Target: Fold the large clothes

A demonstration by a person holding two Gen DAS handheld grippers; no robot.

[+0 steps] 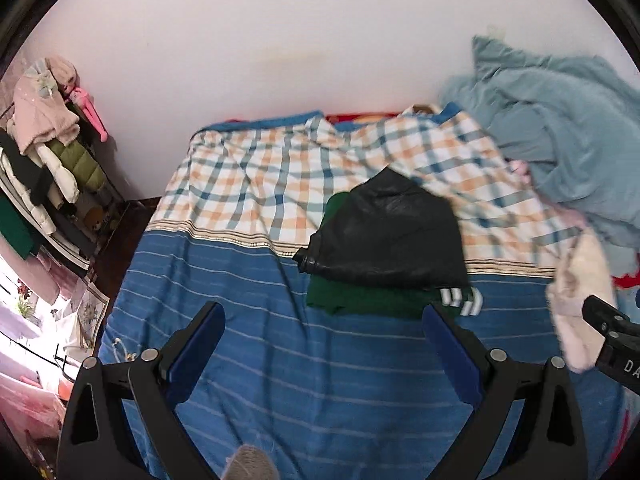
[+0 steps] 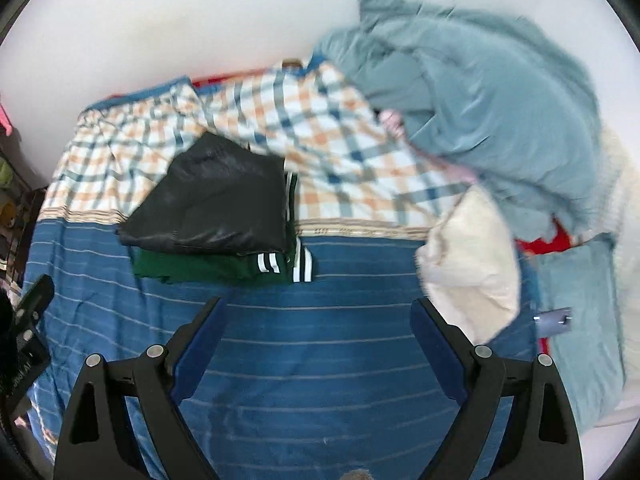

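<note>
Two folded garments (image 2: 208,208), striped bedspread (image 1: 320,360), white wall (image 1: 280,40)

Home bedroom, bed (image 1: 248,360) with striped sheet, clothes rack (image 1: 44,168)

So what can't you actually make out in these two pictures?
- Green garment: mostly covered by the black jacket, both views.
- Blue-grey bedding heap: motion-blurred in the right wrist view, cut by the edge in the left.
- Cream garment: blurred, partly behind the other hand-held gripper, left wrist view.
</note>
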